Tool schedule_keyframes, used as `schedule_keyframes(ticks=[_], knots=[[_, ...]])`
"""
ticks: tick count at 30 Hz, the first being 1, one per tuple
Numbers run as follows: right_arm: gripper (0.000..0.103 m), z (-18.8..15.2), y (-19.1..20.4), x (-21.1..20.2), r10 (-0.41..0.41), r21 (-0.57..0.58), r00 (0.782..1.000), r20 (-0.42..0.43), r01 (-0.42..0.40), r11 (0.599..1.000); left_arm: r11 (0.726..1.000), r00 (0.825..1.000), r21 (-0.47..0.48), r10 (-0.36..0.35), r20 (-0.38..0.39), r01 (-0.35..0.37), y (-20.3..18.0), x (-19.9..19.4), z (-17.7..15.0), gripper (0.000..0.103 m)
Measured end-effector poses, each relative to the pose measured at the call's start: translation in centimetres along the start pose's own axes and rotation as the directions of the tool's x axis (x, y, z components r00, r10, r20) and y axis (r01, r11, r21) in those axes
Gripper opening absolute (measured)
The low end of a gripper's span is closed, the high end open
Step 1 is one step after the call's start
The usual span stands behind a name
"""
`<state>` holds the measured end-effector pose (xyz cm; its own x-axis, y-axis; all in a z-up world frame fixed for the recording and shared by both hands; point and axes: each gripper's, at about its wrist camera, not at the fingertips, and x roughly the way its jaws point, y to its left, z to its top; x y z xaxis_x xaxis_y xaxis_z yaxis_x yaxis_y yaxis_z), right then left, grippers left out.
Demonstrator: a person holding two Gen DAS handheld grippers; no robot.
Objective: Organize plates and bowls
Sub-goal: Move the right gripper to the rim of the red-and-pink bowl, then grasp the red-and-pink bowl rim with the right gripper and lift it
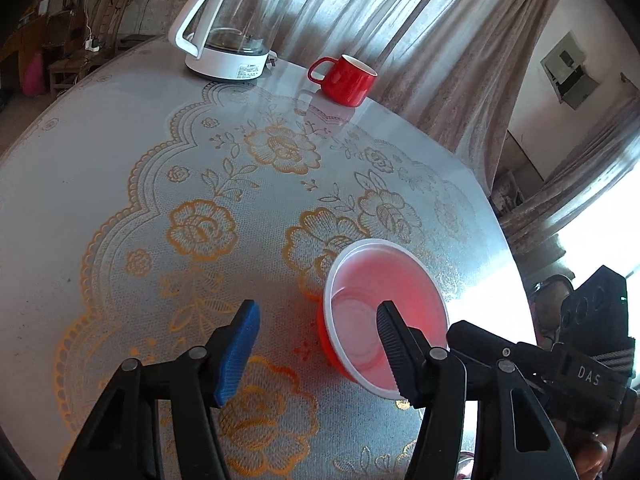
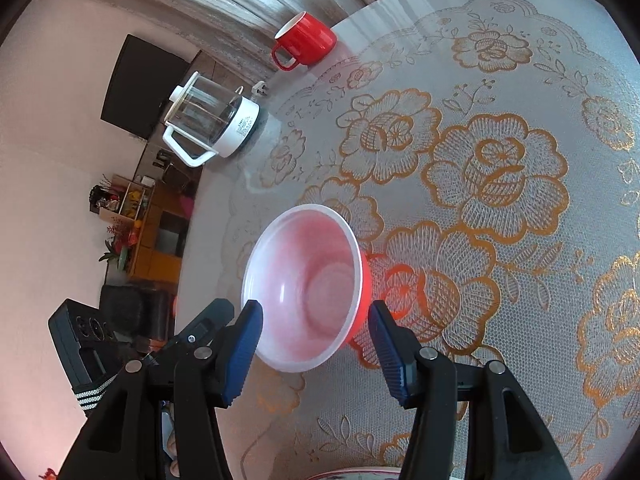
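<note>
A red bowl with a white inside sits on the lace-patterned table. My left gripper is open; its right finger reaches over the bowl's rim into the bowl and its left finger is outside, to the left. In the right wrist view the same bowl lies between my right gripper's open fingers, and the view is strongly tilted. The right gripper's body shows at the right edge of the left wrist view.
A red mug and a white-and-glass electric kettle stand at the table's far edge, by the curtain. They also show in the right wrist view: mug, kettle. A plate rim peeks in at the bottom.
</note>
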<state>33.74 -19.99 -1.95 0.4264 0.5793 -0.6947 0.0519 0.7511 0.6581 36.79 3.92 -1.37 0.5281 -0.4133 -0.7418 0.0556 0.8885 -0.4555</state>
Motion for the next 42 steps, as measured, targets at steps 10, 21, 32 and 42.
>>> schedule_keyframes(ticks=[10,21,32,42], knots=[[0.051,0.1,1.1,1.3,-0.05,-0.096,0.998,-0.05,0.045,0.994,0.984,0.985,0.022,-0.174,-0.012,0.174,-1.2,-0.2,-0.4,0.052],[0.025,-0.2,0.7,1.2,-0.186,-0.202,0.981,-0.045,0.174,0.964,0.994,0.994,0.01,-0.111,-0.004,0.111,-0.4,-0.6,-0.6,0.061],[0.026,0.1,0.6,1.5,-0.174,-0.211,0.983,-0.066,0.157,0.965,0.994,0.996,0.063,-0.082,-0.029,0.084,-1.5,1.3,-0.6,0.037],[0.028,-1.1,1.0,0.5,-0.186,-0.243,0.981,-0.055,0.168,0.955,0.99,0.997,0.121,-0.073,-0.01,0.073,-2.6,-1.1,-2.4,0.027]])
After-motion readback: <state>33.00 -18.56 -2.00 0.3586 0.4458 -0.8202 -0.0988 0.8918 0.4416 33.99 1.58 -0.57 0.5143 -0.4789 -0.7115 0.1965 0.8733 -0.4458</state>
